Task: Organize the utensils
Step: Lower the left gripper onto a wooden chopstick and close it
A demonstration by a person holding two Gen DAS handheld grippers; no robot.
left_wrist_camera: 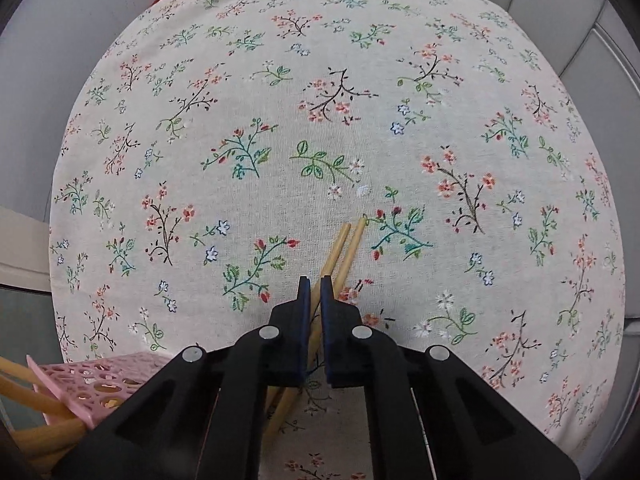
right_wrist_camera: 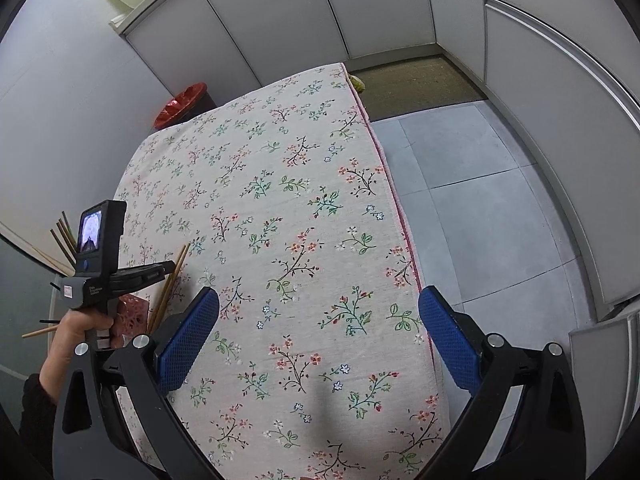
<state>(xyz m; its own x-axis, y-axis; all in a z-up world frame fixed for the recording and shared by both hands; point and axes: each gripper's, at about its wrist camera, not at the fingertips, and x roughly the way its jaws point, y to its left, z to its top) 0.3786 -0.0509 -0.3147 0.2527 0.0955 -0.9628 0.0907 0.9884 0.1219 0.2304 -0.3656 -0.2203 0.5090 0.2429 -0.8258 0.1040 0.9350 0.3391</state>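
Desk [right_wrist_camera: 304, 184] covered in a cream floral tablecloth [left_wrist_camera: 320, 120], grey partition panels [right_wrist_camera: 280, 20] on the far and left sides, grey tiled floor [right_wrist_camera: 480, 200] off the right edge. Red-lined bin [right_wrist_camera: 182, 106] sits on the floor past the far-left corner.

Left gripper [left_wrist_camera: 315, 288]: jaws narrow, clamped on a pair of bamboo chopsticks [left_wrist_camera: 346, 246]. Sticks run diagonally between the pads, tips pointing away over the cloth; whether the tips touch the cloth, can't tell. In the right wrist view the person's hand [right_wrist_camera: 82, 326] holds the left gripper [right_wrist_camera: 170, 270] over the left edge of the desk.

Pink perforated utensil holder [left_wrist_camera: 100, 384] is just below and left of that gripper, at the near-left edge, with more wooden chopsticks [left_wrist_camera: 36, 392] sticking out of it at mixed angles. Those loose ends crowd the space around the holder.

Right gripper [right_wrist_camera: 319, 340]: jaws wide, nothing between the blue pads [right_wrist_camera: 188, 336], hovering over the near-right part of the desk. Cloth under it is bare.
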